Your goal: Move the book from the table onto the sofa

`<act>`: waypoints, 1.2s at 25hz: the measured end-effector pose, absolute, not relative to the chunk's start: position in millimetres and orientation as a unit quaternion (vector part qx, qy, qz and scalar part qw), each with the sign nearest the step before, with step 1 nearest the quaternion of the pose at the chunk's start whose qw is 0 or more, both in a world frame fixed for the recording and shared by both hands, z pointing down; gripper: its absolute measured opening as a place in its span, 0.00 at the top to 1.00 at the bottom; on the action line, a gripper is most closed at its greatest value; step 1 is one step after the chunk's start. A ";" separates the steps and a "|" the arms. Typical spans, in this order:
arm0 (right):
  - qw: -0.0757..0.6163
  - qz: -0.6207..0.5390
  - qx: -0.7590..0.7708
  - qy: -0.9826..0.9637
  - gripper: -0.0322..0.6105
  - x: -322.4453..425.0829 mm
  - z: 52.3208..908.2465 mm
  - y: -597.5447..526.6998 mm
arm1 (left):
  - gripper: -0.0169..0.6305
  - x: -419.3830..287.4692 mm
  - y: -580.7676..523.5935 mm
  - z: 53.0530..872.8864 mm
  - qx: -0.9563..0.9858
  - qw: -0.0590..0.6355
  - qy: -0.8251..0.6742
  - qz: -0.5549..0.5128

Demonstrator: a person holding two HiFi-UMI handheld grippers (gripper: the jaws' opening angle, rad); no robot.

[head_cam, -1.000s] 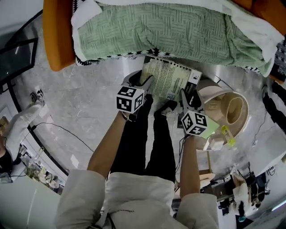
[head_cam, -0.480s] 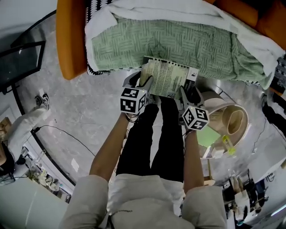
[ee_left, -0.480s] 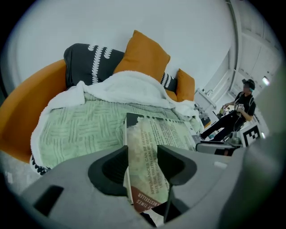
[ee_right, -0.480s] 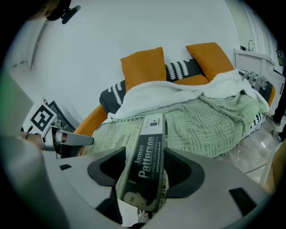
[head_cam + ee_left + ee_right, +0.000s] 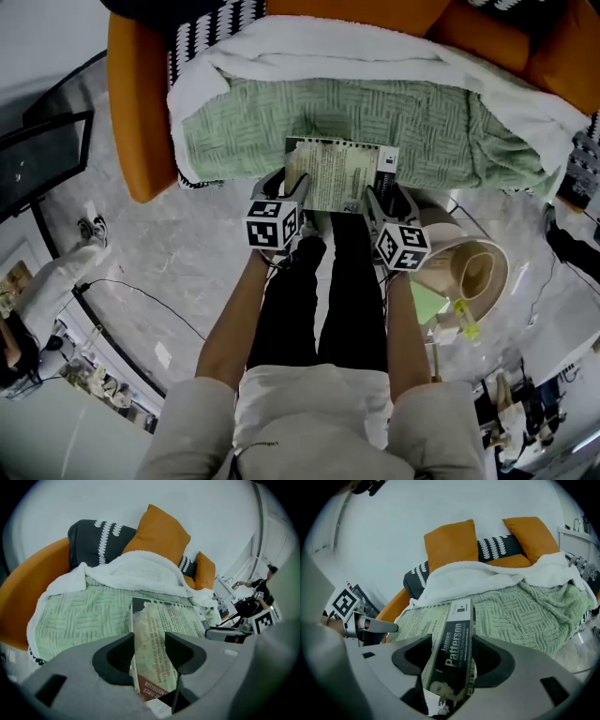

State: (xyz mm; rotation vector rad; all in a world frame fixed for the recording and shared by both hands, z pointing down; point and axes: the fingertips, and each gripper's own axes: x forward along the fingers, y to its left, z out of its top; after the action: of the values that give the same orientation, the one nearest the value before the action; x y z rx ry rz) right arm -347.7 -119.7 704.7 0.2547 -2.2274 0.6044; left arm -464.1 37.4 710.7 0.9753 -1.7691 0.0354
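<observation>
Book: long axis twd sofa

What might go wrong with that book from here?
The book is pinched only at its near corners by the left gripper and right gripper, so it could tip or slip out. It hangs just over the front edge of the green blanket; released there, it might slide off onto the floor.

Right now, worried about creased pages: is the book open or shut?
Shut: the book shows one flat cover, the right gripper clamping its spine, the left gripper its opposite edge.
</observation>
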 end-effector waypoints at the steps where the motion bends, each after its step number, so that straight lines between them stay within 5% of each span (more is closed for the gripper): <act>1: 0.401 0.238 0.098 -0.879 0.54 -353.5 706.9 -127.7 | 0.65 -468.3 30.5 713.3 0.405 0.535 -0.741 0.013; 30: 0.469 0.200 0.034 -0.860 0.54 -466.7 797.2 -228.6 | 0.65 -555.7 -57.9 794.7 0.315 0.586 -0.746 0.028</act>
State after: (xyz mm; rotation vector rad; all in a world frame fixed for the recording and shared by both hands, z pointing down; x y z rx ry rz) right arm -466.7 -228.6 797.2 0.0832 -2.1081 0.4912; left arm -555.7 -57.9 794.7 0.7344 -1.7398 0.0664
